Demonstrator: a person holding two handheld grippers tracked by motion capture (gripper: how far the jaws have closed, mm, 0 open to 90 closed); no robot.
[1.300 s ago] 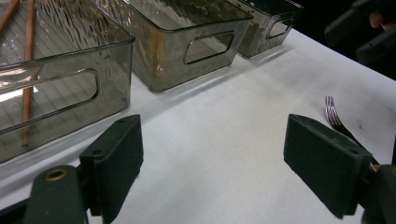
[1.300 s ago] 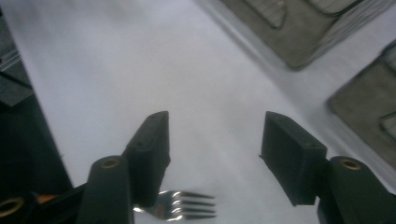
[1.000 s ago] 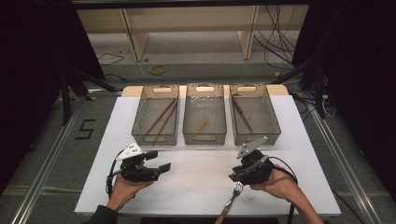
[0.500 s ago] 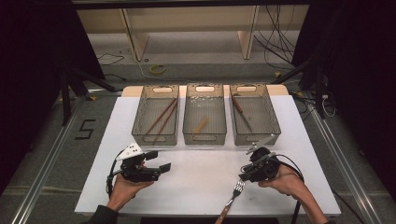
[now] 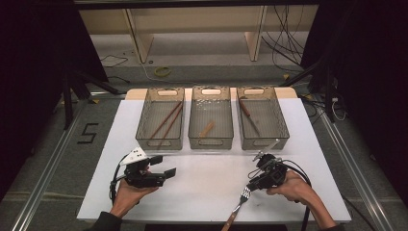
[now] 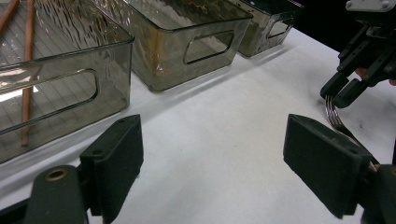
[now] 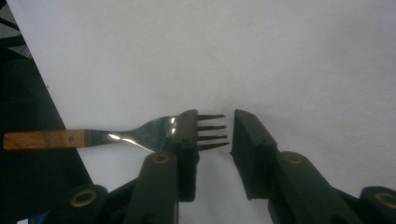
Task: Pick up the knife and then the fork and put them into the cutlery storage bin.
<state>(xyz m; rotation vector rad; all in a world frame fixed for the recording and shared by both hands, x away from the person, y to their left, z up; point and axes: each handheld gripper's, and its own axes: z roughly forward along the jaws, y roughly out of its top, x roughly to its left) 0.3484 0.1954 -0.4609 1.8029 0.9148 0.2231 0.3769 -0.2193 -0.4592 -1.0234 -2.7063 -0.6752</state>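
While three bins (image 5: 210,118) stand beyond, both hand-held grippers gape, right (image 7: 215,133) straddling fork (image 7: 116,135) tines.

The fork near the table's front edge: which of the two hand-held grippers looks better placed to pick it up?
The right gripper. Its open jaws sit over the tines of the fork, while the left gripper hovers open well across the table, away from it.

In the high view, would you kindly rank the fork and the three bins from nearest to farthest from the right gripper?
1. Fork, at the right gripper.
2. Right bin, just beyond.
3. Middle bin, centre.
4. Left bin, far left.
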